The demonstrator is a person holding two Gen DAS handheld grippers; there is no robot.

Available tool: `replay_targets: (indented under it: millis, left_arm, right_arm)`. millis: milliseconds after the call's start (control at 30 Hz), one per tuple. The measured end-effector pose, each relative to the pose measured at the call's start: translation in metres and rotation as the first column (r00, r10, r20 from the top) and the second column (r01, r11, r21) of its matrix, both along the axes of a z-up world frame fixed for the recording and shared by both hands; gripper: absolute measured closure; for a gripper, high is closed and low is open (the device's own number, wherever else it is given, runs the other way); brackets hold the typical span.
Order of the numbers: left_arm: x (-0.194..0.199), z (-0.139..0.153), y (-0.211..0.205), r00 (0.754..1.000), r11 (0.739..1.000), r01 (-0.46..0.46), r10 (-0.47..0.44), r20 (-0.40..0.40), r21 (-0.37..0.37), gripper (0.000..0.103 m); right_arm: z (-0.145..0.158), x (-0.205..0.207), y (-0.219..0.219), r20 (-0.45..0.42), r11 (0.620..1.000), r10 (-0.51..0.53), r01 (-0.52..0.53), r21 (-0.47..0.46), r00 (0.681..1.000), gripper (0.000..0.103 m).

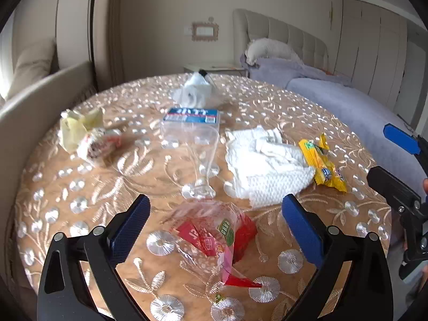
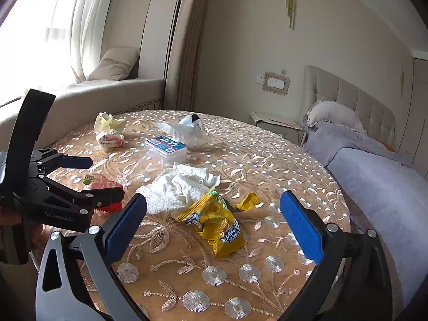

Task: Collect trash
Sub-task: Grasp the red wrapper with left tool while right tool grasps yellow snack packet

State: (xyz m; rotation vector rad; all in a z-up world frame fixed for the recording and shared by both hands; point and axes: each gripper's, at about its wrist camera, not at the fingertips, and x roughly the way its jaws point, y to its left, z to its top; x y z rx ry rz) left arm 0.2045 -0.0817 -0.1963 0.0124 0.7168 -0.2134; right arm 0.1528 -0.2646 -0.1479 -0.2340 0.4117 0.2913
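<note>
Seven or so bits of trash sit on the round table (image 1: 53, 208) w/ the embroidered cloth. Far left: a crumpled pale-yellow paper (image 1: 77, 125) and, touching it, a white-and-red wrapper ball (image 1: 97, 144). Mid-table: a clear plastic box w/ blue label (image 1: 191, 123), a white plastic bag (image 1: 194, 91) behind it at the far edge. Nearer, lying flat, a clear-and-red snack bag (image 1: 214, 238). Right of centre: a wad of white paper towel (image 1: 264, 165), and a yellow snack wrapper (image 2: 214, 219) touching its right edge.

Left gripper (image 1: 216, 230): fingers spread wide, holding nothing, hovering over the clear-and-red snack bag, which sits btwn the two pads, slightly ahead. Bag's long axis runs roughly near-to-far along the gripper's pointing direction, so the jaws would close across its narrow width.

Right gripper (image 2: 214, 224): also wide open, empty, w/ the yellow snack wrapper centred btwn its pads. Wrapper's long axis runs diagonally, far-left to near-right; a torn flap sticks out to the right.

Each gripper is clearly nearer its own item, so I'd guess a lower-and-pinch on both sides comes next. Thin film may slide or crumple rather than lift cleanly. No bin visible in either view.
</note>
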Motion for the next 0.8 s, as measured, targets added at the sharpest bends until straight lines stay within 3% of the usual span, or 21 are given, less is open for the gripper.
replay_targets:
  millis: [33,67,100,167,233,400,433,567,633,667,700,800]
  left_arm:
    - [0.008,-0.007,0.001,0.998,1.000,0.006,-0.007,-0.061,-0.005,0.049]
    - [0.014,-0.013,0.001,0.994,0.999,0.027,-0.030,-0.105,-0.028,0.059]
    - [0.015,-0.014,0.001,0.994,0.999,0.033,-0.036,-0.102,-0.033,0.060]
    - [0.013,-0.013,-0.002,0.993,0.998,0.063,-0.066,-0.096,-0.026,0.073]
    - [0.009,-0.008,-0.001,0.995,0.996,0.071,-0.075,-0.072,-0.057,0.073]
    - [0.002,0.021,-0.006,0.996,0.995,0.091,-0.091,0.014,-0.042,0.073]
    - [0.001,0.025,-0.008,0.995,0.995,0.095,-0.094,0.027,-0.042,0.073]
    - [-0.002,0.031,-0.015,0.992,0.993,0.115,-0.113,0.049,-0.028,0.073]
    - [-0.005,0.033,-0.017,0.991,0.992,0.124,-0.123,0.056,-0.025,0.073]
    - [-0.006,0.034,-0.019,0.990,0.991,0.128,-0.127,0.058,-0.026,0.073]
    - [-0.007,0.036,-0.020,0.990,0.991,0.131,-0.129,0.064,-0.024,0.073]
    - [-0.013,0.041,-0.024,0.987,0.990,0.139,-0.137,0.083,-0.016,0.073]
  right_arm:
    - [-0.003,0.005,0.002,-0.017,1.000,0.011,-0.011,-0.002,1.000,0.004]
    - [-0.006,0.009,0.004,-0.037,1.000,0.021,-0.021,-0.002,0.999,0.004]
    - [-0.008,0.012,0.005,-0.054,1.000,0.026,-0.027,-0.003,0.998,0.004]
    - [-0.012,0.018,0.008,-0.075,0.999,0.031,-0.032,-0.016,0.997,0.004]
    - [-0.015,0.023,0.010,-0.085,0.999,0.027,-0.030,-0.036,0.996,0.004]
    - [-0.024,0.042,0.009,-0.157,0.996,0.006,-0.020,-0.091,0.988,0.004]
    - [-0.028,0.046,0.009,-0.179,0.995,0.001,-0.019,-0.099,0.984,0.008]
    - [-0.042,0.058,0.010,-0.255,0.989,-0.005,-0.033,-0.145,0.967,0.039]
    - [-0.044,0.062,0.010,-0.278,0.988,-0.011,-0.032,-0.148,0.960,0.049]
    - [-0.045,0.063,0.009,-0.281,0.988,-0.011,-0.032,-0.148,0.960,0.066]
    - [-0.046,0.064,0.009,-0.286,0.988,-0.017,-0.029,-0.153,0.958,0.073]
    - [-0.041,0.059,0.003,-0.266,0.991,-0.019,-0.017,-0.134,0.964,0.084]
